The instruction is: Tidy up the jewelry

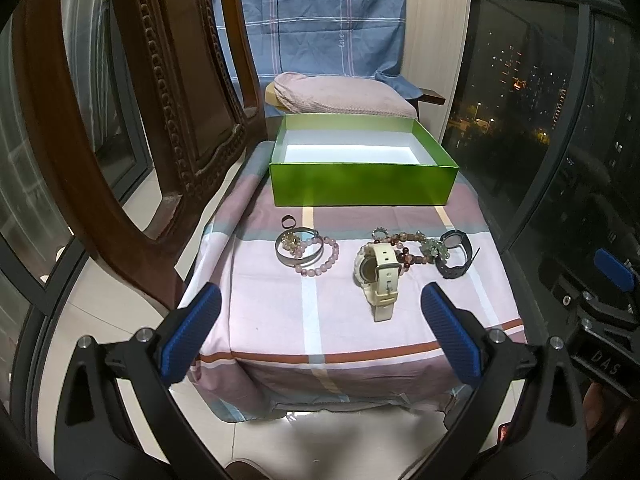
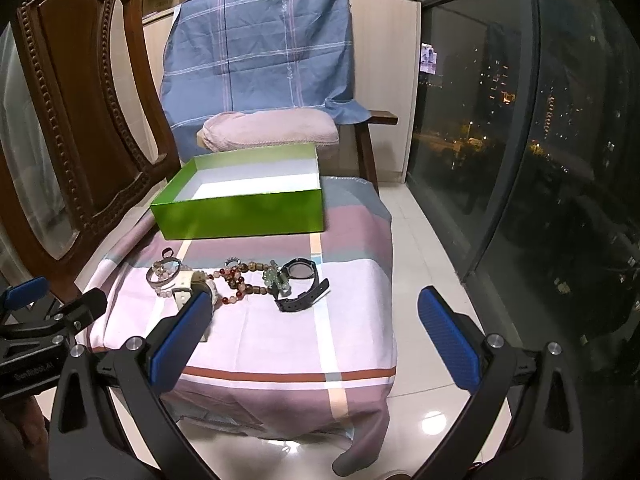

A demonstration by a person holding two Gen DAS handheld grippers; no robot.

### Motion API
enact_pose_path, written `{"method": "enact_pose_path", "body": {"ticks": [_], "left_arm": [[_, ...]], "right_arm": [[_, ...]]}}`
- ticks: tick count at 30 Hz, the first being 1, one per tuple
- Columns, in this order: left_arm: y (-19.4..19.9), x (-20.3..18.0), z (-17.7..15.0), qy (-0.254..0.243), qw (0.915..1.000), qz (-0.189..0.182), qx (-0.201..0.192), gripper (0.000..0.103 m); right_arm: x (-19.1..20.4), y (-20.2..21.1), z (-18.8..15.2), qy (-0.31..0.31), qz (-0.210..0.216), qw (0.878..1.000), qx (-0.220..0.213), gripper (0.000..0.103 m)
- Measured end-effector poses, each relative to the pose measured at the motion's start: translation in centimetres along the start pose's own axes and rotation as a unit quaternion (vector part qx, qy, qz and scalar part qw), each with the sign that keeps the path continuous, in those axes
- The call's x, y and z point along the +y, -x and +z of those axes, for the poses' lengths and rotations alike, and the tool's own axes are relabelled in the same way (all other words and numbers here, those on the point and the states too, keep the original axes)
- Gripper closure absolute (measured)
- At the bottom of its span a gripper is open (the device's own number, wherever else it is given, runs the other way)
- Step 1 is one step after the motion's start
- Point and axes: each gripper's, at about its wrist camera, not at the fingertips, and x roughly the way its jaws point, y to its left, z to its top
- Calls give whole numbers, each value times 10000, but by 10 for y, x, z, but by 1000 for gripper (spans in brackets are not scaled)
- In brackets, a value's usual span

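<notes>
- We are at the very start: nothing lies in the green box [image 1: 362, 184] yet, and all the jewelry sits on the striped cloth [image 1: 280, 312] ahead of both tongs.
- Our left gripper [image 1: 320, 332] hangs over the near edge of the cloth with its blue pads spread as wide as they go, holding nothing.
- Our right gripper [image 2: 316, 344] is likewise wide open and empty, off to the right of the left one.
- The cream watch [image 1: 378, 276] lies just ahead of the left tongs, slightly right of their centre line; in the right view it is partly behind the left pad.
- The black watch [image 2: 302, 286] sits ahead of the right tongs, a little left of centre.
- Count as we see it: two watches, one silver bangle [image 1: 298, 250], one pink bead bracelet [image 1: 320, 258], one reddish-brown bead strand [image 2: 240, 284], one green bead cluster [image 2: 276, 278] and one small ring [image 1: 289, 222]. The tangle may hide more.
- The box stands beyond the whole row, open side up.
- Next, we judge, one pair of tongs should come down over a watch, close across its strap, and carry it forward into the box.
</notes>
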Motion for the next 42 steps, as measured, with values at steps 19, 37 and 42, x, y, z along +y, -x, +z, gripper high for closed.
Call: {"method": "enact_pose_path", "body": {"ticks": [19, 37, 42], "left_arm": [[-2, -1, 0, 5, 10000, 25, 24, 4], [-12, 2, -2, 8, 9999, 71, 76, 4], [-22, 3, -4, 7, 9998, 79, 168, 4]], "right_arm": [[0, -2, -1, -9, 23, 10000, -17, 3], [-1, -15, -6, 88, -18, 10000, -18, 3], [-1, -25, -10, 147, -43, 9999, 79, 3]]}}
